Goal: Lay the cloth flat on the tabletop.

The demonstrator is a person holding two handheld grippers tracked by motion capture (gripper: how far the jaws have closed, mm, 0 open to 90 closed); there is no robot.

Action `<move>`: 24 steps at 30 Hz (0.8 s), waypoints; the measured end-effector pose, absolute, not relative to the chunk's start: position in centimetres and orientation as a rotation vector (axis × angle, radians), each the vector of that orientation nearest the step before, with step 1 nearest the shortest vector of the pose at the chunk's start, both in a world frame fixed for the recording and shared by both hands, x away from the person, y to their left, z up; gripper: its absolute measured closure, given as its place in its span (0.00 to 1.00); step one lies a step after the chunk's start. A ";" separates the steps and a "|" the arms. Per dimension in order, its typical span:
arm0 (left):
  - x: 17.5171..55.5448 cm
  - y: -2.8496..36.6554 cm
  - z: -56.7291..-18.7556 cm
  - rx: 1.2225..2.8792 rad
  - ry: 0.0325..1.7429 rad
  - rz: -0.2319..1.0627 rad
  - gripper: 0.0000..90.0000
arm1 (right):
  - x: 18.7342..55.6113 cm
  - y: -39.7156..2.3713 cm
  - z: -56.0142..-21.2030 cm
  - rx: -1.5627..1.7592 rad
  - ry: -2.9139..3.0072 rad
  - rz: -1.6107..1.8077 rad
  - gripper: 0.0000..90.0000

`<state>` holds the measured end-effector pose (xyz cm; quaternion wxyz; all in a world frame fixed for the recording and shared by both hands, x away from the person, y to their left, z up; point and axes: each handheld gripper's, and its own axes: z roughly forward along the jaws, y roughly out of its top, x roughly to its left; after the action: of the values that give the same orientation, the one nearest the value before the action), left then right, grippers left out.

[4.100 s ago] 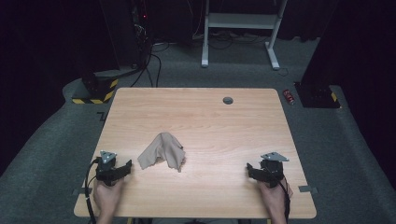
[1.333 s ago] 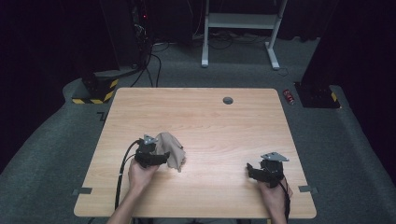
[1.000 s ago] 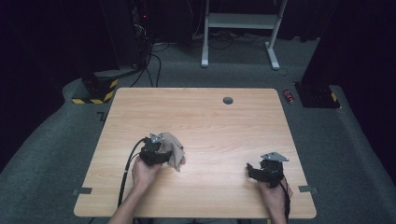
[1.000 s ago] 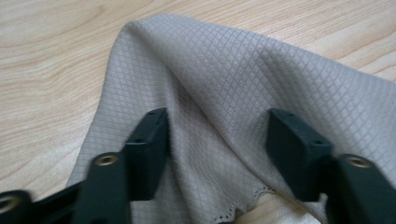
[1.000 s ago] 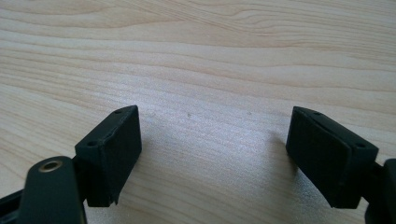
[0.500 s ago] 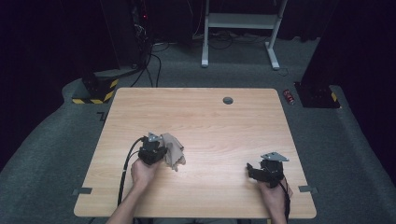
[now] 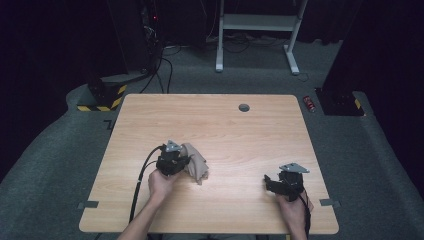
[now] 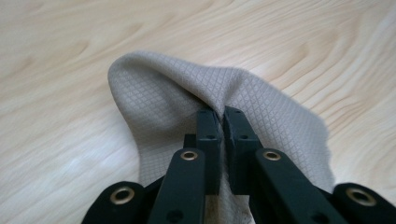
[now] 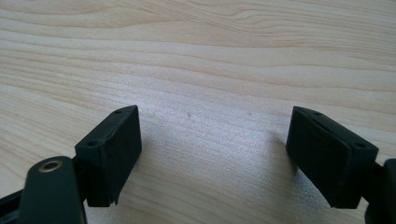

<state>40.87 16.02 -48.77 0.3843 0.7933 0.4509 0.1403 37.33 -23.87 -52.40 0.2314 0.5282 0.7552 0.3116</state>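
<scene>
Wooden table (image 7: pixel 215 120), beige cloth (image 7: pixel 196 165) left of centre; left gripper (image 8: pixel 220 122) just clamped on its raised fold, right gripper (image 7: pixel 272 181) open, well apart rightward.

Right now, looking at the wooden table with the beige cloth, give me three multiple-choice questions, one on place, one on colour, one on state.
1. Where does the beige quilted cloth lie on the light wooden table?
A. left of centre, toward the near edge
B. far right corner
C. on the floor

2. What colour is the small round disc near the far edge?
A. white
B. dark grey
C. yellow

3. How does the left gripper stand?
A. wide open
B. shut on nothing
C. shut on the cloth

Answers: 1 A, the high view shows it there. 2 B, it reads dark against the wood. 3 C, a fold is pinched between its pads; the right gripper gapes open.
</scene>
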 end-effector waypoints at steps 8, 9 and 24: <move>40.8 12.9 -48.1 2.035 1.070 0.301 0.95 | 37.3 -23.9 -52.4 1.453 2.076 0.857 0.20; 40.8 12.2 -48.0 2.032 1.052 0.284 0.95 | 37.3 -23.9 -52.4 1.452 2.076 0.856 0.20; 41.4 8.2 -49.5 2.071 1.002 0.194 0.94 | 37.3 -23.8 -52.4 1.451 2.076 0.865 0.23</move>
<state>41.37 8.20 -49.50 0.4044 0.8203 0.3970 0.0770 37.27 -23.82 -52.38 0.2307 0.5275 0.7548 0.3145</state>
